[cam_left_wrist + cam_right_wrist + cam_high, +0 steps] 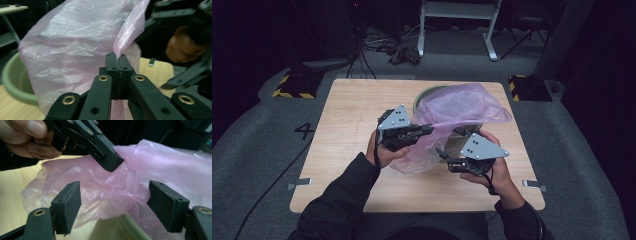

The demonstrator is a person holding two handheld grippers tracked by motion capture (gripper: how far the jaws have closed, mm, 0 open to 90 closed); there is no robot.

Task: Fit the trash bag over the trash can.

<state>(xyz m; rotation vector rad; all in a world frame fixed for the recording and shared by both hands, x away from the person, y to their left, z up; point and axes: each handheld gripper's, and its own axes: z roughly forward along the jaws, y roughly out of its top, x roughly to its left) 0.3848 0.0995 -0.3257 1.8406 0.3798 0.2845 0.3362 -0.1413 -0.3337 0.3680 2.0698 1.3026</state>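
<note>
A thin pink plastic bag (459, 107) is draped over a pale green basin (421, 98) on the wooden table. My left gripper (426, 131) is shut on an edge of the bag (75, 45), its jaws pinched together with the film rising from between them (117, 57). My right gripper (450, 142) stands open just to the right of it, at the bag's near side. In the right gripper view, my right gripper (116, 200) has crumpled bag (112, 187) lying between the wide-apart pads, which do not press on it. The left gripper (110, 161) holds the film above.
The basin rim (127, 222) lies just below the right jaws, and its wall (12, 80) shows at the left behind the bag. Bare tabletop (347, 115) stretches to the left. Beyond the table are a white stand (457, 15) and floor cables (387, 47).
</note>
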